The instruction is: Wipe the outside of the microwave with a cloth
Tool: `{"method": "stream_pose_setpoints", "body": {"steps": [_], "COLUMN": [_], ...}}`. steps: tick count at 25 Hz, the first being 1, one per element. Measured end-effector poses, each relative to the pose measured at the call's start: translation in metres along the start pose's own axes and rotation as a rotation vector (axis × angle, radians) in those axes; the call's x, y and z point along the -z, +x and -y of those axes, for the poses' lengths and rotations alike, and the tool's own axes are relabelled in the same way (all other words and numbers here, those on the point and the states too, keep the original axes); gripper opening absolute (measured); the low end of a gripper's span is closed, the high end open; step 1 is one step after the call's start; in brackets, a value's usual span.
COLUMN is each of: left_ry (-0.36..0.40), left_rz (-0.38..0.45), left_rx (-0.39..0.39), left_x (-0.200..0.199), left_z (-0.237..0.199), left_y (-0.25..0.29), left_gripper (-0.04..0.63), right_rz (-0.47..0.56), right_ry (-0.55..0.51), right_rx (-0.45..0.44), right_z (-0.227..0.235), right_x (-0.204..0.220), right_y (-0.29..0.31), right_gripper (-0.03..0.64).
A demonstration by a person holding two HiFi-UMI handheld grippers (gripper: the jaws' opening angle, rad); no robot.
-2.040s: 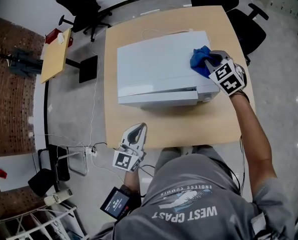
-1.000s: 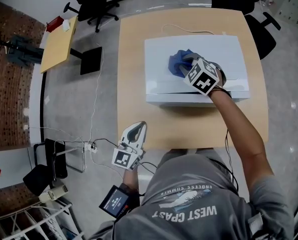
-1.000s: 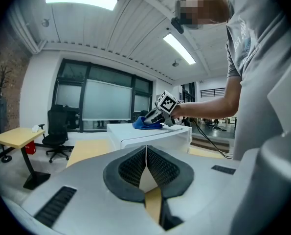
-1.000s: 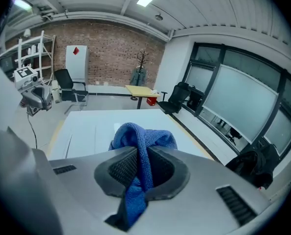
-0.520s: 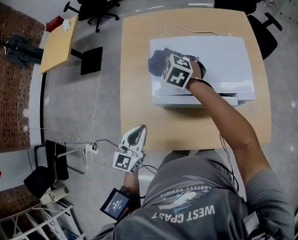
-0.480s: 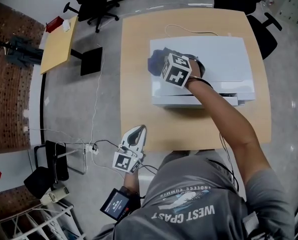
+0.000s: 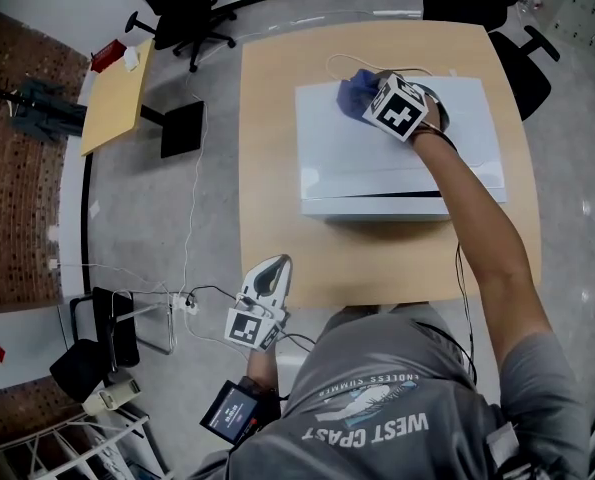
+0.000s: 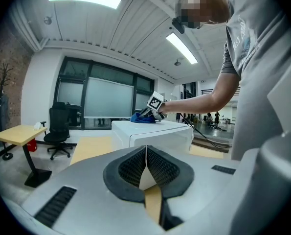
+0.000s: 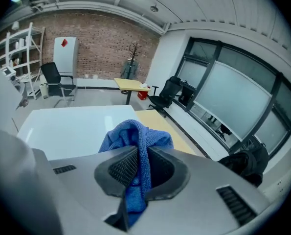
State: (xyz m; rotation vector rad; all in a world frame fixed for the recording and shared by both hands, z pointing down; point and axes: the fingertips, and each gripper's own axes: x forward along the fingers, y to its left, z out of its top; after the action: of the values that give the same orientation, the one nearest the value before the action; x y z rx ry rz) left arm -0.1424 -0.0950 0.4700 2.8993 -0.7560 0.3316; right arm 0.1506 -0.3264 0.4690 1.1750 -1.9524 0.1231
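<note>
- Lower left of centre: your left gripper [image 7: 274, 265], fingers clenched on nothing. It is parked off the worktop [image 7: 267, 168] edge by your waist, probably to stay clear of the wiping.
- Centre: white microwave [image 7: 377, 173], standing on the worktop with its top face exposed.
- Upper centre, on the microwave's top near the far left corner: blue cloth [image 7: 352, 93], bunched against the surface.
- Just right of it: your right gripper [image 7: 371, 95], fingers pinching a fold of the cloth. It is tilted downward, so the wad bears on the top.

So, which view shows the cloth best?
The right gripper view: the cloth fills its centre, pinched between the fingers. The head view shows it small, on the microwave; the left gripper view shows a distant speck.
</note>
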Motion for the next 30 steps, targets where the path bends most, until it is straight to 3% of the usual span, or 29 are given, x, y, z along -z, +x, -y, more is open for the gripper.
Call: {"method": "stream_pose_setpoints", "body": {"steps": [12, 21, 25, 28, 30], "left_ry": [0.019, 0.03, 0.053, 0.061, 0.056], "left_rz": [-0.005, -0.002, -0.005, -0.011, -0.019], "left_rx": [0.052, 0.125, 0.14, 0.107, 0.085], "left_x": [-0.008, -0.009, -0.012, -0.023, -0.03], "left_z": [0.028, 0.033, 0.024, 0.016, 0.022], "left_y": [0.031, 0.048, 0.05, 0.056, 0.061], "left_gripper": [0.023, 0.023, 0.023, 0.023, 0.023], "right_rz": [-0.018, -0.019, 0.125, 0.324, 0.472], "right_ry": [0.143, 0.288, 0.494, 0.632, 0.668], "right_rx": [0.132, 0.2, 0.204, 0.204, 0.206], "right_z": [0.072, 0.1, 0.114, 0.133, 0.147], "right_x": [0.089, 0.134, 0.141, 0.144, 0.152], "right_y": [-0.046, -0.074, -0.104, -0.156, -0.197], "right_gripper": [0.051, 0.051, 0.051, 0.051, 0.051]}}
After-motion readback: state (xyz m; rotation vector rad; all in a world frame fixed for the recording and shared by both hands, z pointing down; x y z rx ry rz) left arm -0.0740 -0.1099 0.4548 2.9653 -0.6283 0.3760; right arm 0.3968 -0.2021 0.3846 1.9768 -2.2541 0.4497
